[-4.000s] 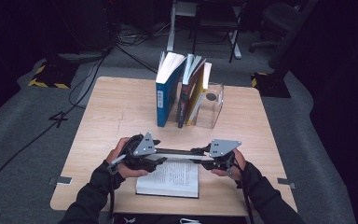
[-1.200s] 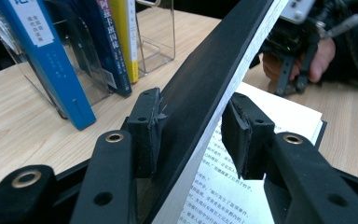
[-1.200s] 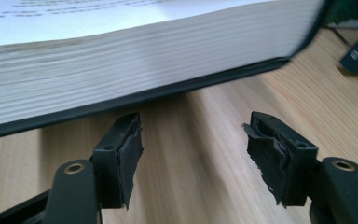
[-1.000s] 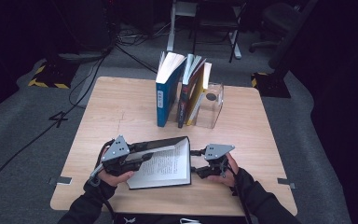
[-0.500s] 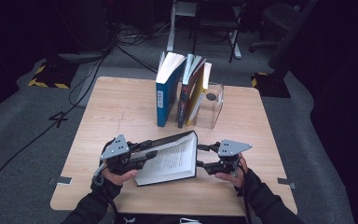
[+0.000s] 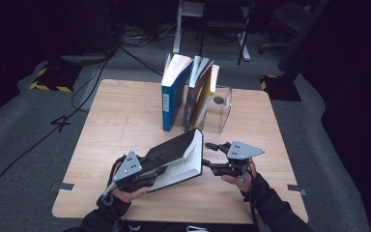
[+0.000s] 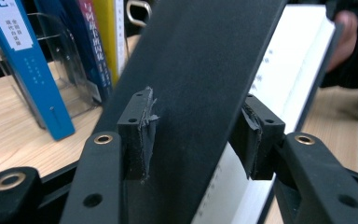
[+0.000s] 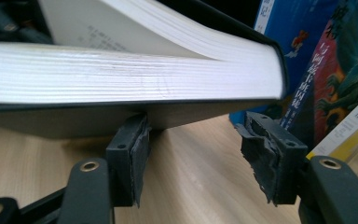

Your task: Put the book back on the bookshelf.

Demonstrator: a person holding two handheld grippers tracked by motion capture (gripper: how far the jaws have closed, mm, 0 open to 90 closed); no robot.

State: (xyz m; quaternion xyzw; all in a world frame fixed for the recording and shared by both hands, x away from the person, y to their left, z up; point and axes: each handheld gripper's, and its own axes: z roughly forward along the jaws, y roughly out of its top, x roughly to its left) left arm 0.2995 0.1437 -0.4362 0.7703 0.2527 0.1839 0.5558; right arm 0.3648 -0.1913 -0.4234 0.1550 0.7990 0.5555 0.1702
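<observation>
The black book (image 6: pixel 174 159) is seen in the high view raised at a slant over the near half of the table (image 6: pixel 121 116), its free end toward two o'clock. It is pinched by the left gripper (image 6: pixel 147 174), whose jaws have just been opening; in the left gripper view both pads (image 7: pixel 142 130) are shown against the cover and pages. The right gripper (image 6: pixel 211 155) is held spread, with the book's corner above its jaws in the right gripper view. The standing books (image 6: pixel 188 92) and clear holder (image 6: pixel 220 108) are at twelve o'clock; bare tabletop is left toward nine o'clock.
</observation>
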